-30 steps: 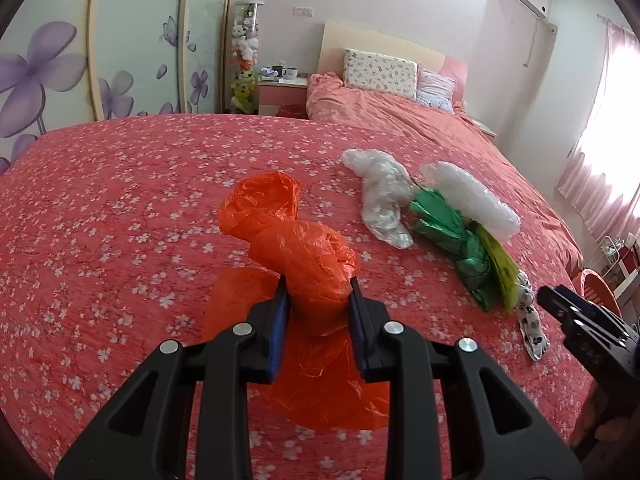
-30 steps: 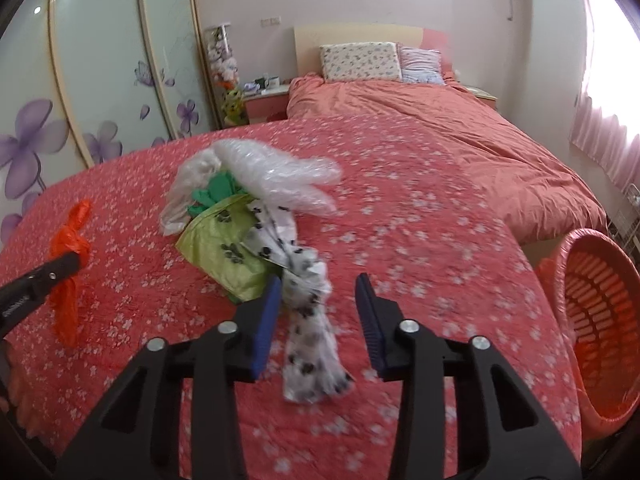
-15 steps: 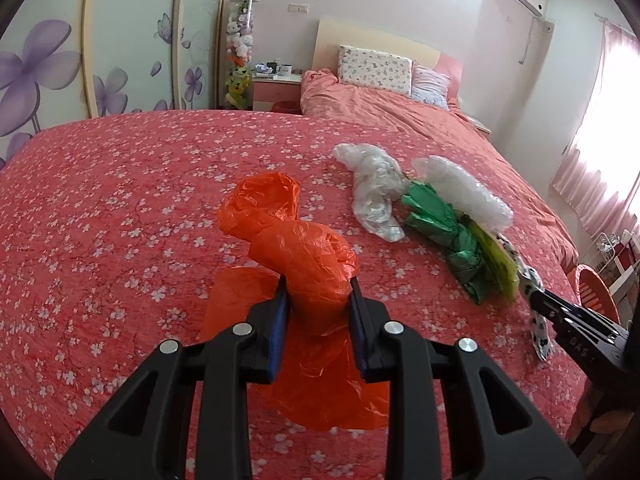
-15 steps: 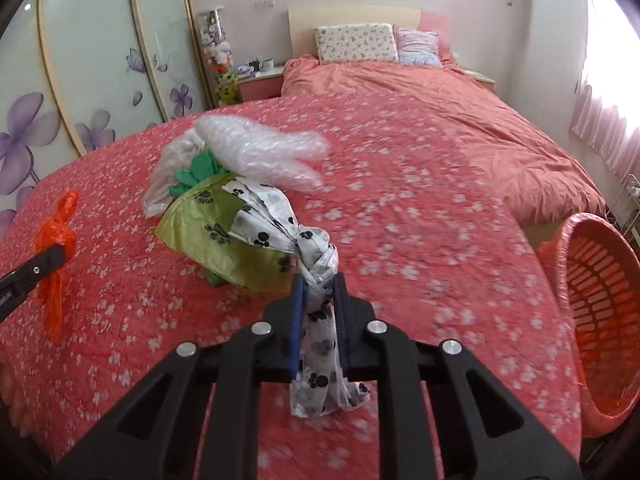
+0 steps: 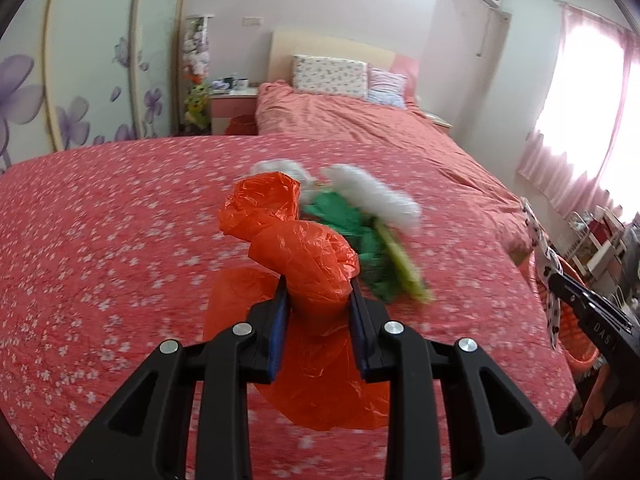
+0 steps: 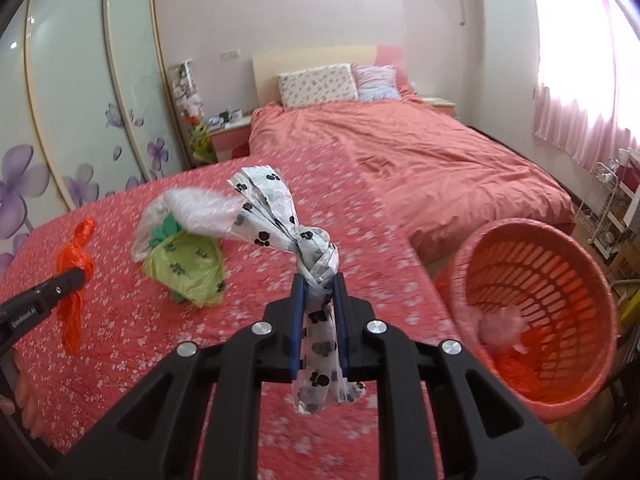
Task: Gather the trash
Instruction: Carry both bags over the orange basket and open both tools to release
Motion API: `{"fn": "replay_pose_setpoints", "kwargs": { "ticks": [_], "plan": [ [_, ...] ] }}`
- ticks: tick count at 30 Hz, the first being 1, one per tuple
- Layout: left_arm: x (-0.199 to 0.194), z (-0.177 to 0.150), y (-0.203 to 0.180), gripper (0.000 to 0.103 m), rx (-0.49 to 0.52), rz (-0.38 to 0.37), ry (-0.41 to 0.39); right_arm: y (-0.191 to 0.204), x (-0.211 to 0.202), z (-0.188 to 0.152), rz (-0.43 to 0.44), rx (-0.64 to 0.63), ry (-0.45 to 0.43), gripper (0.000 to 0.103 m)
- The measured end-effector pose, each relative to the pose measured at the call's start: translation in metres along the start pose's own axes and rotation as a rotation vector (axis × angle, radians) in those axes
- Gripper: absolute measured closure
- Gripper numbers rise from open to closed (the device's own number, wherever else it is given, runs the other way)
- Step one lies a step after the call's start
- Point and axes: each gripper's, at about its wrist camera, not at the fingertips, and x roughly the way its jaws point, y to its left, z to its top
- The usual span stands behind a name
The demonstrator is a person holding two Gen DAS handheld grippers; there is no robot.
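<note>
My left gripper (image 5: 318, 300) is shut on a crumpled orange plastic bag (image 5: 304, 248), whose tail hangs below the jaws above the bed. My right gripper (image 6: 320, 296) is shut on a knotted white paw-print bag (image 6: 280, 216), held clear of the bed. An orange slatted basket (image 6: 520, 226) stands tilted at the right, beside the bed's corner, with pink and orange scraps inside. Still on the bed lie a yellow-green paw-print bag (image 6: 188, 264), a green bag (image 5: 344, 220) and clear bubble wrap (image 6: 200, 208). The left gripper (image 6: 78, 278) shows at the right wrist view's left edge.
The red flowered bedcover (image 6: 120, 320) spreads under both grippers. Behind it is a second bed (image 6: 420, 152) with pillows. A wardrobe with purple flowers (image 6: 80, 120) lines the left wall, and a nightstand stands beside it. A wire rack (image 6: 604, 200) stands by the pink-curtained window at right.
My right gripper closed on the paw-print bag, lifted it off the pile and swung right; the basket now shows larger. My left gripper moved right and up a little with the orange bag.
</note>
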Motion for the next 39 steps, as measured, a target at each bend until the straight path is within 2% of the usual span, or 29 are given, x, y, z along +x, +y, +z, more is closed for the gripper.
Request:
{"fn": "replay_pose_setpoints", "kwargs": {
  "ticks": [15, 24, 30, 39],
  "plan": [
    [0.002, 0.001, -0.072, 0.075, 0.114, -0.137, 0.002, -0.053, -0.049, 0.003, -0.08, 0.057, -0.113, 0.088],
    [0.007, -0.001, -0.134, 0.075, 0.183, -0.267, 0.003, -0.087, -0.077, 0.002, -0.173, 0.104, -0.201, 0.088],
    [0.014, -0.002, -0.181, 0.075, 0.232, -0.355, 0.002, -0.118, -0.086, 0.002, -0.225, 0.154, -0.235, 0.088],
    [0.033, -0.009, -0.238, 0.075, 0.289, -0.449, 0.026, -0.168, -0.081, -0.007, -0.284, 0.237, -0.238, 0.088]
  ]
}}
